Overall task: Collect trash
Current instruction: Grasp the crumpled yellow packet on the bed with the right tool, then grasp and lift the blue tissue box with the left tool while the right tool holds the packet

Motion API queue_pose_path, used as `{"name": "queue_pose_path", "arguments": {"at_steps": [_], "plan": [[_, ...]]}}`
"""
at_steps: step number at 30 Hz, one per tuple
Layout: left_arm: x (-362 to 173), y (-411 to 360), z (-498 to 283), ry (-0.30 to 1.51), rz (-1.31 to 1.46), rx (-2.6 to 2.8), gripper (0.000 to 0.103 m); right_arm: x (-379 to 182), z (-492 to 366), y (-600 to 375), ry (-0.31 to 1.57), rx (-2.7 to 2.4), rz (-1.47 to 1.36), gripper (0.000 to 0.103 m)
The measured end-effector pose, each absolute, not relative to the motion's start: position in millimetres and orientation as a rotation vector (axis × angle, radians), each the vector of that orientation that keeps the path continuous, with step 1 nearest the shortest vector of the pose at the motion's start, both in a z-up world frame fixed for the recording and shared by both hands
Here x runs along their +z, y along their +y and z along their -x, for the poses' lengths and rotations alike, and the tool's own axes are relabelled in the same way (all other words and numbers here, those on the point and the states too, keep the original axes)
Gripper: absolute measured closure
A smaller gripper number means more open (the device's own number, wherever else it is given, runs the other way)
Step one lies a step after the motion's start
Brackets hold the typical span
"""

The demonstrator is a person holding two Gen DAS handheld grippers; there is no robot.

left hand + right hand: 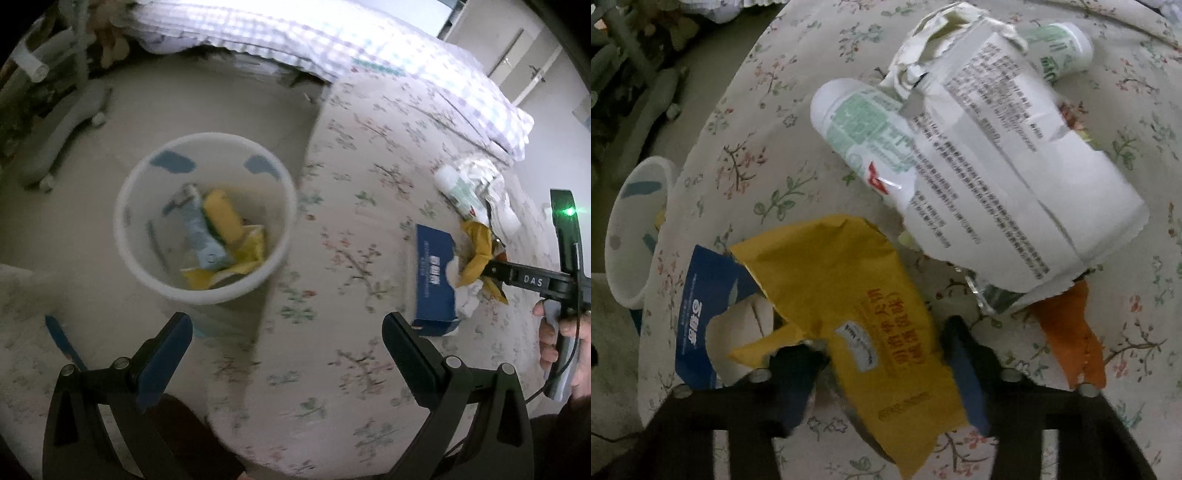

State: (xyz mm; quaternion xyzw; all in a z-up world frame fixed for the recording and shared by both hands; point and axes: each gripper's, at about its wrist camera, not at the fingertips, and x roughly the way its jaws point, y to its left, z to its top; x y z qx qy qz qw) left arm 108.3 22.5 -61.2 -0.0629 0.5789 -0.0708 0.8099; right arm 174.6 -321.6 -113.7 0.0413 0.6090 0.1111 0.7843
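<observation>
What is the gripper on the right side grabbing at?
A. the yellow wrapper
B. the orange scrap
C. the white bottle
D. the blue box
A: the right gripper has its fingers on either side of the yellow wrapper, while the white bottle, blue box and orange scrap lie apart from it on the bed.

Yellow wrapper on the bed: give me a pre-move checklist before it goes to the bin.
1. Yellow wrapper between the right gripper fingers: ok, the fingers straddle it.
2. Grip closed firmly on it: cannot tell; the jaws look only partly closed.
3. Wrapper free of neighbours: not ok, it overlaps the blue box and lies close to the torn white package.
4. White bin open with room: ok, it holds only some trash at the bottom.
5. Left gripper out of the way: ok, open and empty near the bin.
6. Path off the floral bedspread to the bin: ok, nothing between.
</observation>
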Motion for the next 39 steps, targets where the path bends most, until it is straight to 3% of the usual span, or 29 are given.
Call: {"name": "queue_pose_path", "arguments": {"at_steps": [1,5,17,28,33,39], "plan": [[-62,16,-110,1.241,0.131,-0.158,0.0,-112,-174,-323,1.313,0.244,-0.099,0.065],[-67,-13,-114,1.259,0.121,-0.196,0.0,-103,-167,-334,1.305,0.263,-0.132,0.076],[-76,-82,-125,1.296,0.163,-0.273,0.001,-58,-132,-378,1.197,0.291,-0.2,0.079],[-85,-111,-126,1.327,0.188,-0.308,0.025,-55,-120,-425,1.181,0.222,-0.252,0.079],[-92,-115,-130,1.339,0.163,-0.28,0.05,-53,-112,-441,1.175,0.204,-0.263,0.079],[-83,-108,-129,1.294,0.183,-0.302,0.052,-49,-108,-447,1.164,0.191,-0.275,0.079]]}}
